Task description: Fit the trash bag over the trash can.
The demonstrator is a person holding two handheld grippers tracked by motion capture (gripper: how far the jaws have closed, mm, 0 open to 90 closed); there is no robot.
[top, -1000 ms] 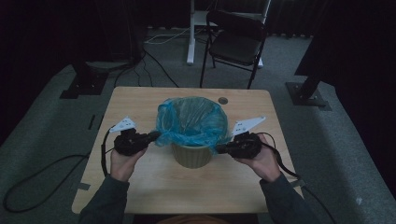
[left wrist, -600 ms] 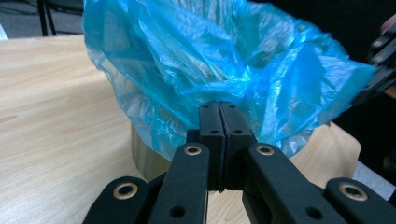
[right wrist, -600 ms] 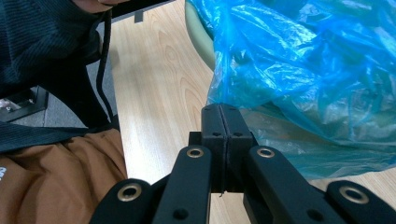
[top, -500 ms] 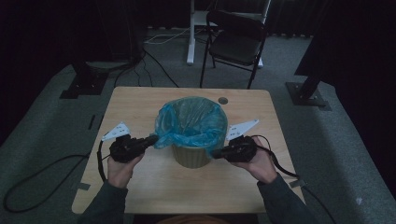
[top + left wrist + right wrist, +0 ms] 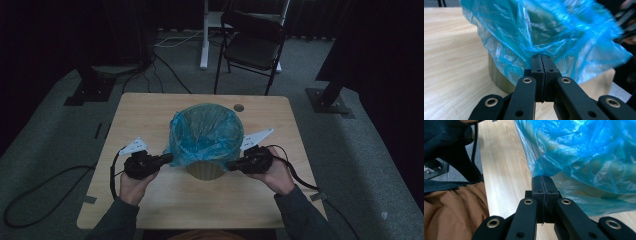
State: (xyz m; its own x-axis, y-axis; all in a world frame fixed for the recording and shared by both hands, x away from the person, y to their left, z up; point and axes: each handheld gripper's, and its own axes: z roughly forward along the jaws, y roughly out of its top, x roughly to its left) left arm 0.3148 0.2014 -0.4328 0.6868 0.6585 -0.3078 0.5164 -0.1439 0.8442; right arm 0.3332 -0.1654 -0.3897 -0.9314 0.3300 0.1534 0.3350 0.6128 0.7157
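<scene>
Bag-fitting work, to judge by the layout: blue bag (image 5: 206,134) draped over the mouth of the round bin (image 5: 205,172), mid-tabletop (image 5: 150,115), with its film hanging loose and crumpled over the upper wall. Left claw (image 5: 167,159) pressed together on a fold of that film at the bin's left side. Right claw (image 5: 232,165) likewise shut, pinching the film at the opposite side, low near the bin's wall.

For a clean finish:
- Keep both pinches firm but shallow. Thin film tears easily when gripped deep and tugged hard.
- Pull outward and downward at both sides together, evenly, so that the bin stays put and does not tip or slide across the wood.
- Watch the film at the rim. Aim for it taut and flat all round, with no slack sagging back into the opening.
- Ease off as soon as the film tightens; more force probably only stretches or splits it.
- Release one side at a time, then take a fresh pinch at the near or far edge if folds remain there.
</scene>
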